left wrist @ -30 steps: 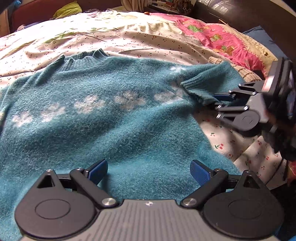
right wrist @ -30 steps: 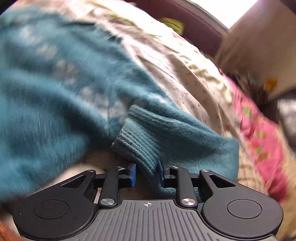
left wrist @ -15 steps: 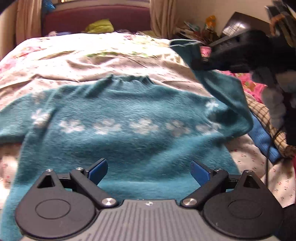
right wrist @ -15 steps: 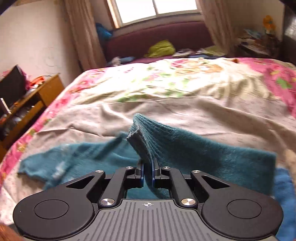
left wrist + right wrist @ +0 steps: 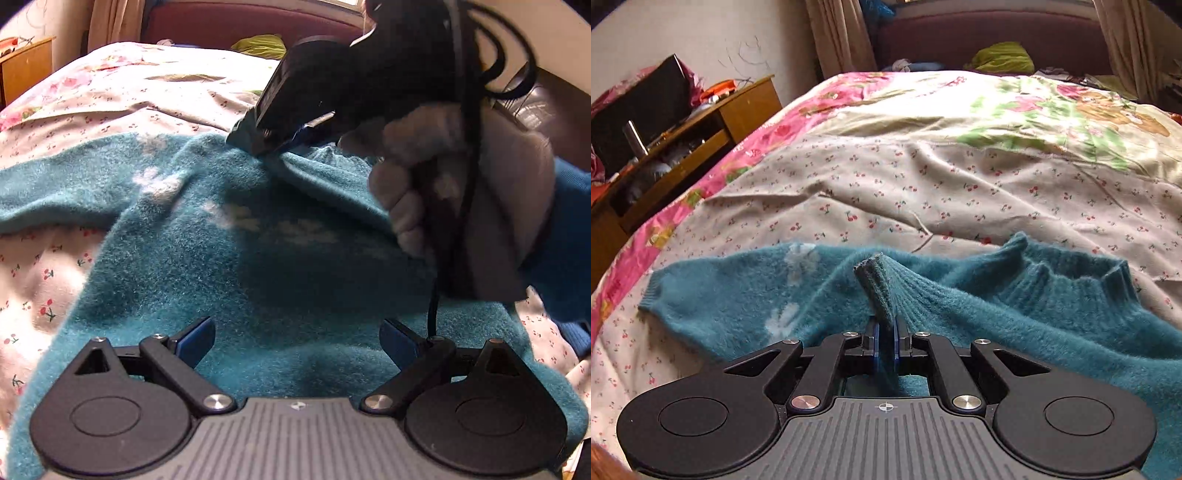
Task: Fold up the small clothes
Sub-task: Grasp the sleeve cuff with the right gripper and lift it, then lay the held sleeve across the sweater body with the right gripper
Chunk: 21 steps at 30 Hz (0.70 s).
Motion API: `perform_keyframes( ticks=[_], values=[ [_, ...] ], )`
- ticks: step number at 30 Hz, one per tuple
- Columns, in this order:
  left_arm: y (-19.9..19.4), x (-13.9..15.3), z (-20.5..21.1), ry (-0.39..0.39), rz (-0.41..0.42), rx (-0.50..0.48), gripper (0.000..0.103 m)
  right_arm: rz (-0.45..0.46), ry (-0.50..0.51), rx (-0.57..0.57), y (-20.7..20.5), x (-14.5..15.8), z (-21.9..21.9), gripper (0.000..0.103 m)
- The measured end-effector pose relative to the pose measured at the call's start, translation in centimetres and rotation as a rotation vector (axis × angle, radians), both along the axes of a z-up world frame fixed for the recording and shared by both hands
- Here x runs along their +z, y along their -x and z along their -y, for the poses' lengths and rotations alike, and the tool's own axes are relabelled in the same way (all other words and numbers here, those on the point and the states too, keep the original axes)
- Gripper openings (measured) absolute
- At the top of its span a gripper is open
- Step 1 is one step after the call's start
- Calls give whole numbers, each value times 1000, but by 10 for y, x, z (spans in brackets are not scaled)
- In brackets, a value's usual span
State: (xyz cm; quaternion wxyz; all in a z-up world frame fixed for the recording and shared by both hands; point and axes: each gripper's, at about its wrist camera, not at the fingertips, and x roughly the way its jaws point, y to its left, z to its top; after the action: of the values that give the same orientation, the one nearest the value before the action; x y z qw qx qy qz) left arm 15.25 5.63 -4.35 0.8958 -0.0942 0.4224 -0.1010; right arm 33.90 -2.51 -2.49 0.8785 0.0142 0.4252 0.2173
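Note:
A teal knit sweater (image 5: 207,266) with pale flower shapes lies spread on the bed. My left gripper (image 5: 297,341) is open and empty, low over the sweater's hem. My right gripper (image 5: 885,338) is shut on the ribbed cuff of the sweater's sleeve (image 5: 877,288) and holds it over the sweater's chest, near the collar (image 5: 1075,277). In the left wrist view the right gripper (image 5: 258,136) and its gloved hand (image 5: 454,192) reach across the sweater. The other sleeve (image 5: 701,295) lies out flat to the left.
The bed has a cherry-print sheet (image 5: 942,192) and a pink floral quilt (image 5: 713,177). A wooden cabinet (image 5: 683,136) stands left of the bed. A dark red sofa (image 5: 990,37) with a green cloth (image 5: 1003,57) is at the far end.
My right gripper has carried the sleeve cuff from the sweater's right side up and across, down onto the chest. My left gripper stays open near the hem.

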Motion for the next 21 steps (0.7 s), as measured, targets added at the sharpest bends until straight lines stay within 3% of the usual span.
perform_keyframes(
  ticks=[7,14,21],
  values=[
    [-4,-2,-6,35,-17,18,103,15,35,28,11,-13,-12,7],
    [-6,-3,-13,90,-29,61,103,34,-58,-45,6,-4,0,7],
    [-6,-4,-6,32,-24,53,103,-32,-13,48,4,-22,-10,14]
  ],
)
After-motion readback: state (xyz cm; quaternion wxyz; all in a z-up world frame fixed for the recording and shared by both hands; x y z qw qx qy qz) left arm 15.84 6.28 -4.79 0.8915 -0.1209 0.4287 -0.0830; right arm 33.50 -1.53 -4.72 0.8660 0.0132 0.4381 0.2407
